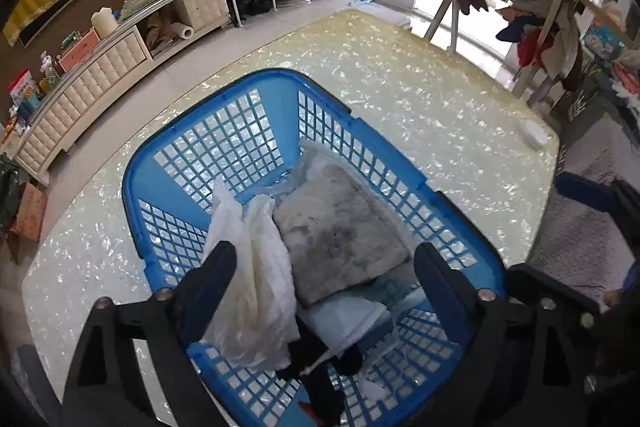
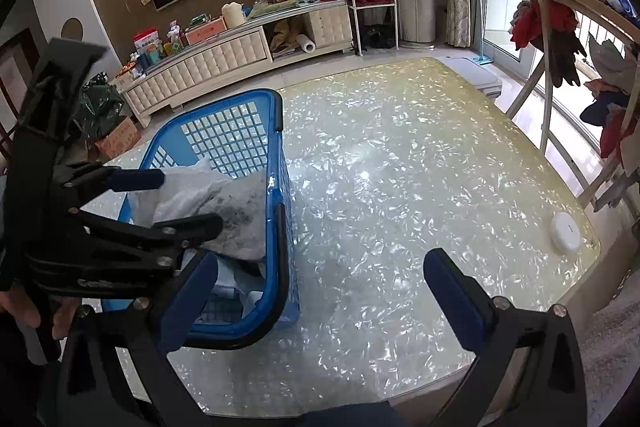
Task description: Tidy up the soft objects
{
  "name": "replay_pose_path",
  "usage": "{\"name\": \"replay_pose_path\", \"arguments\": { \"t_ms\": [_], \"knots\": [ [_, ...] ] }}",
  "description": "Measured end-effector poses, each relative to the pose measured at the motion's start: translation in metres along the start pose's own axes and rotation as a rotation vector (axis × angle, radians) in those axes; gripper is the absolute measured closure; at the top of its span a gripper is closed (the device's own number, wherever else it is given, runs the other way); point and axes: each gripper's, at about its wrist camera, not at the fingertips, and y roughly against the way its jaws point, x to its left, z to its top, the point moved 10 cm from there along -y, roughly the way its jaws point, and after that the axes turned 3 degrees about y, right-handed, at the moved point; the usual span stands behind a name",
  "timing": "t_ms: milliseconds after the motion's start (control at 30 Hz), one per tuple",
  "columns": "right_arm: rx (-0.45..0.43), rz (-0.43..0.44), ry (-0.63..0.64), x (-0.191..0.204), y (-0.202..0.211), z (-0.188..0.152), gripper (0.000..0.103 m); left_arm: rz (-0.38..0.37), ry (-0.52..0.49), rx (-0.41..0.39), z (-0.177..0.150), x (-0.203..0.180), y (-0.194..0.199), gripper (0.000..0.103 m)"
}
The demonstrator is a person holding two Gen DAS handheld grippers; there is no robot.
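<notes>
My left gripper hangs spread wide over the blue lattice basket, grasping nothing. Inside lie a crinkled white plastic bag and a grey fuzzy square pad. My right gripper, also released, sits above the bare pearly tabletop. Only the right view shows the white round disc near the far edge.
</notes>
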Motion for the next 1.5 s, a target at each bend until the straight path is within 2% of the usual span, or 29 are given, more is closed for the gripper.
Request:
{"name": "replay_pose_path", "arguments": {
  "t_ms": [100, 200, 333, 500, 633, 833, 1167, 1367, 1500],
  "knots": [
    [-0.008, -0.009, -0.001, 0.002, 0.005, 0.001, 0.0, -0.026, 0.012, -0.021, 0.0, 0.002, 0.014, 0.012],
    [-0.026, -0.006, 0.009, 0.009, 0.016, 0.004, 0.0, -0.012, 0.002, -0.05, -0.002, 0.002, 0.031, 0.0],
    [-0.049, -0.006, 0.021, 0.019, 0.029, 0.008, 0.0, 0.045, 0.002, -0.109, -0.006, 0.008, 0.057, 0.001],
    [-0.074, 0.006, 0.048, 0.041, 0.042, 0.011, 0.0, 0.054, 0.083, -0.192, -0.018, 0.027, 0.095, 0.001],
    [-0.118, -0.028, 0.109, 0.06, 0.053, 0.013, 0.0, 0.07, 0.124, -0.239, -0.035, 0.043, 0.119, 0.001],
    [-0.131, -0.016, 0.148, 0.085, 0.056, 0.009, 0.0, 0.079, 0.19, -0.293, -0.063, 0.067, 0.146, 0.001],
    [-0.148, 0.024, 0.225, 0.13, 0.055, 0.001, 0.0, 0.086, 0.304, -0.326, -0.117, 0.104, 0.171, 0.0],
    [-0.16, 0.075, 0.262, 0.155, 0.055, -0.002, 0.0, 0.144, 0.366, -0.361, -0.148, 0.129, 0.197, 0.001],
    [-0.215, 0.111, 0.293, 0.175, 0.066, 0.005, 0.0, 0.197, 0.397, -0.423, -0.161, 0.142, 0.226, 0.001]
  ]
}}
